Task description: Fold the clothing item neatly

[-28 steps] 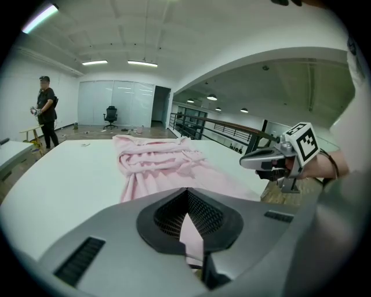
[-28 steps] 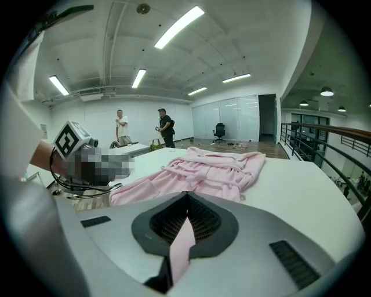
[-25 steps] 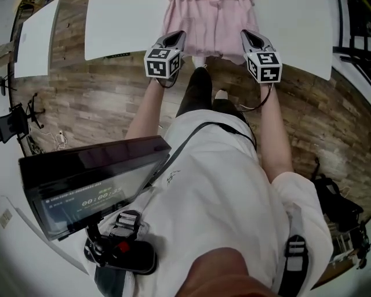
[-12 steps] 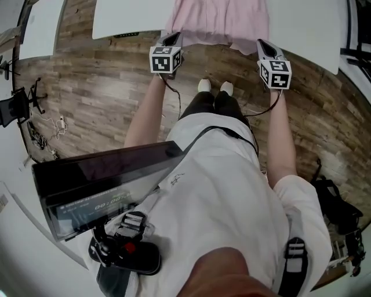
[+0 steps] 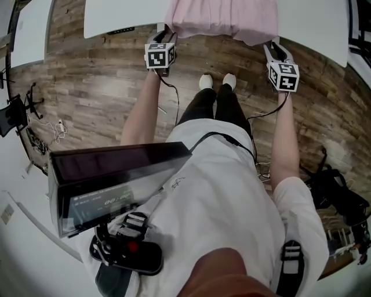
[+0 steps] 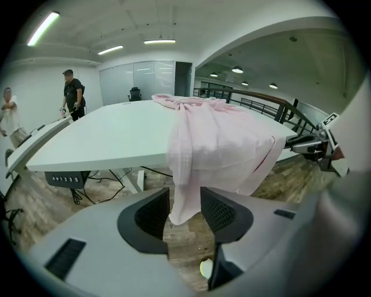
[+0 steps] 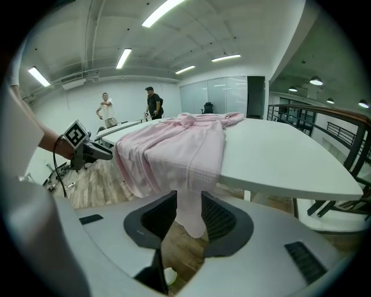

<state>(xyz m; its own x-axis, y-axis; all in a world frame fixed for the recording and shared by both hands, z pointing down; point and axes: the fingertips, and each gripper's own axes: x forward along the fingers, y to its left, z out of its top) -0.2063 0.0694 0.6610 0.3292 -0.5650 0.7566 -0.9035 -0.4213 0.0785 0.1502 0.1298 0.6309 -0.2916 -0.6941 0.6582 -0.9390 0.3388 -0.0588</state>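
Wood floor (image 5: 98,93) fills the middle of the head view. A white tabletop (image 5: 116,14) runs along the top, from 11 to 1 o'clock. A pink cloth (image 5: 223,17) lies on it at 12 o'clock. The near part of the cloth hangs down over the edge, above the person's white shoes (image 5: 215,81).

The left gripper (image 5: 164,36) is at 11 o'clock, right by the left bottom corner of the cloth. The right gripper (image 5: 271,49) is at 1 o'clock, by the right bottom corner. Both point at the tabletop edge.

In the left gripper view the cloth (image 6: 214,139) hangs off the tabletop (image 6: 98,139) at 12 o'clock. One corner dangles between the jaws of the left gripper (image 6: 185,203). These jaws have just been opening. They stand wide, with room to spare beside the corner, and do not squeeze it.

In the right gripper view the cloth (image 7: 174,151) hangs off the tabletop (image 7: 278,156) too. A corner dangles between the jaws of the right gripper (image 7: 188,214). These jaws have also just been opening. They stand about half apart, and the loose corner nearly fills the gap.

Two people (image 7: 153,104) stand far back at 11 o'clock.
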